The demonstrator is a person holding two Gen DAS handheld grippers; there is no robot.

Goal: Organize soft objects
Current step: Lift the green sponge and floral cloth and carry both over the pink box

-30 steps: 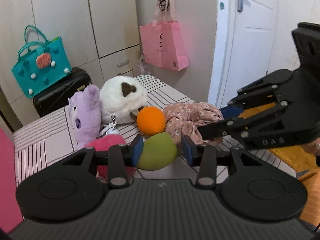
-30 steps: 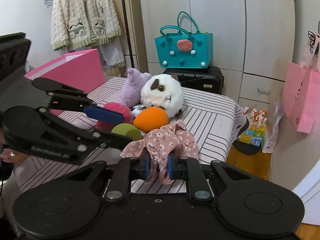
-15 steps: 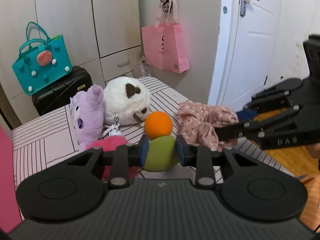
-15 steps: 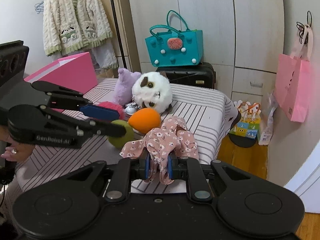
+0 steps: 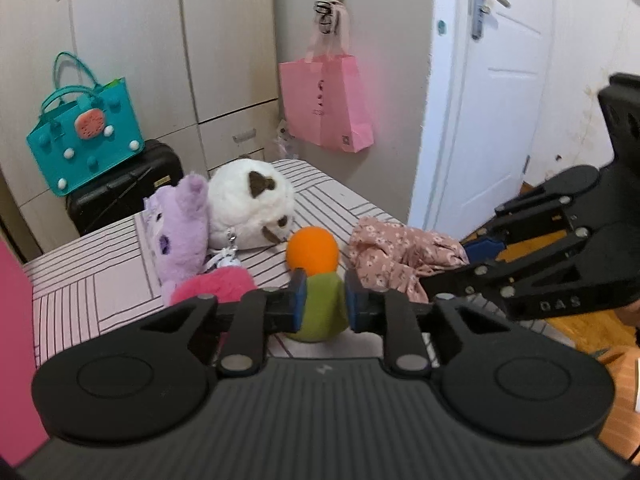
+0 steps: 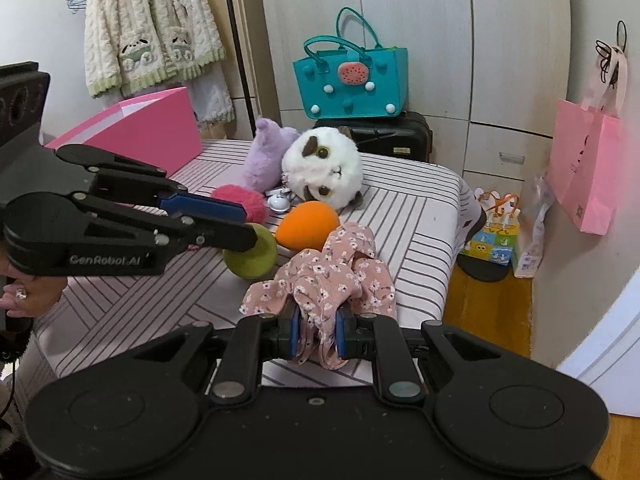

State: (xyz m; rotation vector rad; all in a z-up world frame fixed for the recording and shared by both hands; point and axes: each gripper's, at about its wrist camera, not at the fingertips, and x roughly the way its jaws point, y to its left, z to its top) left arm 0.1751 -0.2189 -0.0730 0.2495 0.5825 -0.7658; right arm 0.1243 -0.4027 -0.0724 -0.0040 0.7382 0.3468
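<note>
1. Left wrist view: the left gripper (image 5: 325, 305) is clenched on the green ball (image 5: 322, 312) at lower centre, its blue pads pressed into both sides so the ball bulges below them. I judge this the pick-up step; the next move calls for lifting the ball clear of the orange ball (image 5: 313, 250) just behind it and carrying it to a container, perhaps the pink box (image 5: 14, 356) cut off at the left edge. Whether the ball rests on the striped table (image 5: 92, 292) or hangs just above it cannot be told, since the gripper body hides its underside

2. Right wrist view: the right gripper (image 6: 317, 334) at lower centre is clenched on a fold of the floral cloth (image 6: 320, 276), which bunches up ahead of the pads near the table's right edge. The cloth looks loose, so the lift likely needs height to keep trailing ends from dragging. The left gripper's near finger hides much of the green ball at mid-left, and the purple plush (image 6: 266, 156) is partly covered by the white plush (image 6: 322, 168)
</note>
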